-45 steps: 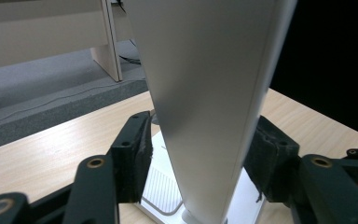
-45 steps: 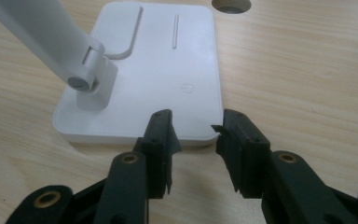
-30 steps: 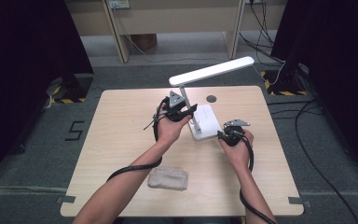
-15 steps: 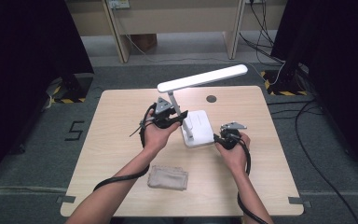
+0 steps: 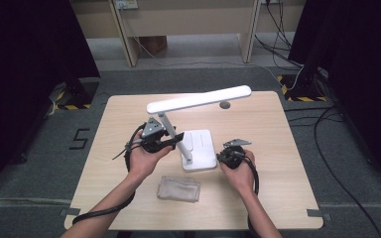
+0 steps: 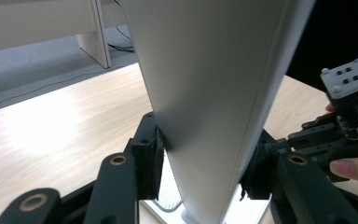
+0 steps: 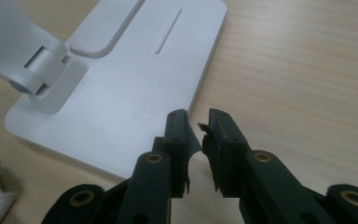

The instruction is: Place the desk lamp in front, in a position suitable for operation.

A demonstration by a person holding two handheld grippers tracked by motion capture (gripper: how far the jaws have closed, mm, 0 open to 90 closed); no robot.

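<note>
A white desk lamp stands mid-table, its long lit head [image 5: 198,99] level above its flat base [image 5: 201,148]. My left gripper [image 5: 171,141] is shut on the lamp's slanted arm [image 6: 209,93], one pad pressing each side just above the base. My right gripper [image 5: 220,156] sits low at the base's right edge [image 7: 121,93]. Its jaws have just been closing, and in the right gripper view [image 7: 198,123] only a narrow gap is left, with bare table showing through it and nothing between the pads. The arm's hinge [image 7: 42,70] is at the base's far end.
A folded grey-beige cloth [image 5: 179,188] lies on the wooden table [image 5: 278,188] in front of the lamp, between my forearms. A small dark round grommet [image 5: 224,104] sits near the table's far edge. Cables and desk legs are on the floor beyond.
The lamp has slid left and toward the person, carried by the left gripper on its arm. The right hand has followed, down and left, to the base's right edge.
</note>
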